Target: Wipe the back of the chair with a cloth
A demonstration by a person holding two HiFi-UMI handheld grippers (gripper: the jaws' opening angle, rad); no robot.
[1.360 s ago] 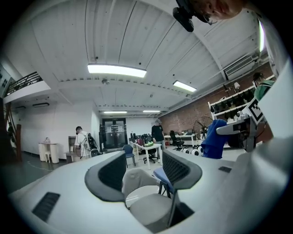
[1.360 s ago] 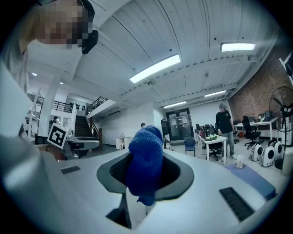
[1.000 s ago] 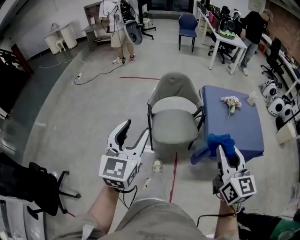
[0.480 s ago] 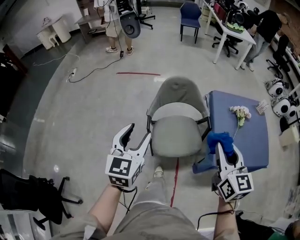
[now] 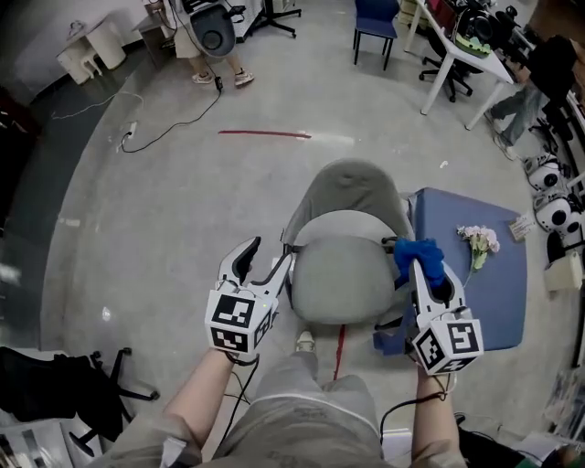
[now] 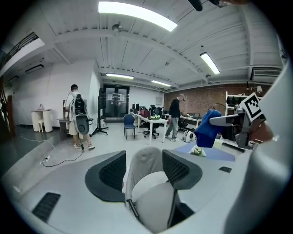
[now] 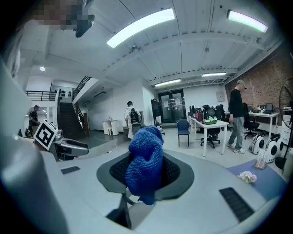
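Observation:
A grey chair (image 5: 342, 274) stands in front of me, its curved back (image 5: 352, 186) on the far side and its seat facing me. In the left gripper view the chair (image 6: 146, 183) shows between the jaws. My left gripper (image 5: 260, 264) is open and empty at the seat's left edge. My right gripper (image 5: 422, 266) is shut on a bunched blue cloth (image 5: 418, 257) beside the chair's right armrest. That blue cloth (image 7: 145, 163) fills the middle of the right gripper view and also appears in the left gripper view as the cloth (image 6: 207, 130).
A blue-covered table (image 5: 489, 288) with a small flower bunch (image 5: 480, 241) stands right of the chair. A red line (image 5: 263, 133) marks the floor beyond. A person (image 5: 212, 37) stands far off, and a blue chair (image 5: 373, 25) and white desk (image 5: 463, 55) at the back. A black chair base (image 5: 55, 384) lies lower left.
The chair has drawn closer and lower in the head view. My right gripper with the cloth has risen to the armrest's level. The left gripper stays open beside the seat.

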